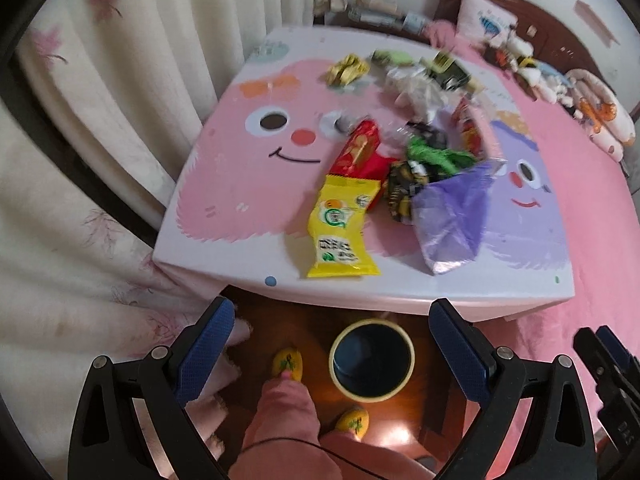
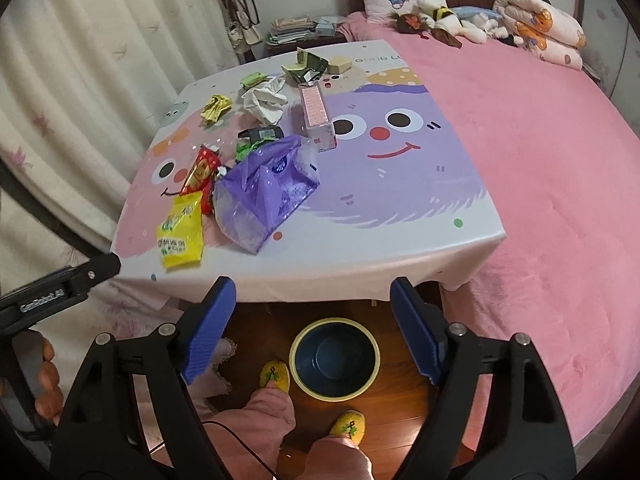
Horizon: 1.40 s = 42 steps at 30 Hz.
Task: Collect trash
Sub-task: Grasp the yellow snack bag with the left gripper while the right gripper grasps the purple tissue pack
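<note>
Trash lies on a table with a cartoon cloth (image 1: 224, 184) (image 2: 400, 240): a yellow snack packet (image 1: 340, 232) (image 2: 180, 228), a red wrapper (image 1: 358, 152) (image 2: 200, 172), a purple plastic bag (image 1: 452, 216) (image 2: 260, 196), green wrappers (image 1: 432, 156), a pink box (image 2: 318, 116) and crumpled white paper (image 2: 266, 100). A dark bin with a yellow rim (image 1: 372, 360) (image 2: 334, 358) stands on the floor below the table edge. My left gripper (image 1: 332, 344) is open and empty above the bin. My right gripper (image 2: 312, 328) is open and empty above the bin too.
The person's legs and yellow slippers (image 1: 287, 364) (image 2: 275, 376) stand beside the bin. A pink bed (image 2: 540, 160) with pillows and plush toys runs along the right. Curtains (image 1: 80, 120) hang on the left. The left gripper's body (image 2: 60, 284) shows in the right wrist view.
</note>
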### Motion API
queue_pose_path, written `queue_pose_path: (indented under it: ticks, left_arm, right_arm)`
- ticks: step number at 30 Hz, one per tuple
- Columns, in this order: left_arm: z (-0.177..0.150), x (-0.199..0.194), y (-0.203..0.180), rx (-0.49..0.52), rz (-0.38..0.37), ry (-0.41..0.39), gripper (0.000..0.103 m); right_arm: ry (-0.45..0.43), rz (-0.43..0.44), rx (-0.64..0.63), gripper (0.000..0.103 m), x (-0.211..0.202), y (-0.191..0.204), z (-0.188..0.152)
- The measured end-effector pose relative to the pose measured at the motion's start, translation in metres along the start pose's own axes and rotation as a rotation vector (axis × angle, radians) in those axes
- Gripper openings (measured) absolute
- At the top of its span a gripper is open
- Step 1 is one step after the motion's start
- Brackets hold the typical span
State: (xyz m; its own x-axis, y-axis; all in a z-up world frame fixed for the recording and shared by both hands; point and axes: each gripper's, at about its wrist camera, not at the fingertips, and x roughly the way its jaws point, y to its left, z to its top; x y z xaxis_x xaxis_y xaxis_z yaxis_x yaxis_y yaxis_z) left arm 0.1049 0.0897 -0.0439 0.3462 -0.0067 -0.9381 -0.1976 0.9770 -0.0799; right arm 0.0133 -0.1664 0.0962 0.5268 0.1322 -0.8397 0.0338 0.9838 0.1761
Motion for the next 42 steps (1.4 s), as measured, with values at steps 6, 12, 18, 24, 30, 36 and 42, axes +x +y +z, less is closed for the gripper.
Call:
queue_pose_path:
  ticks: [6, 12, 18, 24, 30, 36, 42]
  left_arm:
    - [0.045, 0.064, 0.014, 0.045, 0.029, 0.137, 0.099]
    - [0.068, 0.122, 0.007, 0.109, -0.01, 0.225, 0.099]
    - [0.077, 0.167, -0.002, 0.184, -0.059, 0.305, 0.088]
    - [0.081, 0.195, -0.006, 0.256, -0.099, 0.338, 0.065]
    - [0.089, 0.203, -0.017, 0.344, -0.135, 0.316, 0.027]
    - [0.095, 0.203, -0.012, 0.394, -0.163, 0.318, 0.016]
    - [0.105, 0.191, -0.012, 0.381, -0.203, 0.276, 0.015]
  right_arm:
    - [0.041, 0.016, 0.051, 0.075, 0.035, 0.015, 0.022]
    - [0.082, 0.044, 0.162, 0.073, 0.081, 0.024, 0.046]
    - [0.114, 0.068, 0.233, 0.073, 0.126, 0.034, 0.069]
    - [0.167, 0.075, 0.231, 0.073, 0.171, 0.051, 0.075]
    - [0.207, 0.014, 0.203, 0.07, 0.208, 0.067, 0.071]
    - [0.213, 0.035, 0.224, 0.027, 0.219, 0.07, 0.07]
    - [0.199, 0.046, 0.183, 0.002, 0.206, 0.074, 0.073]
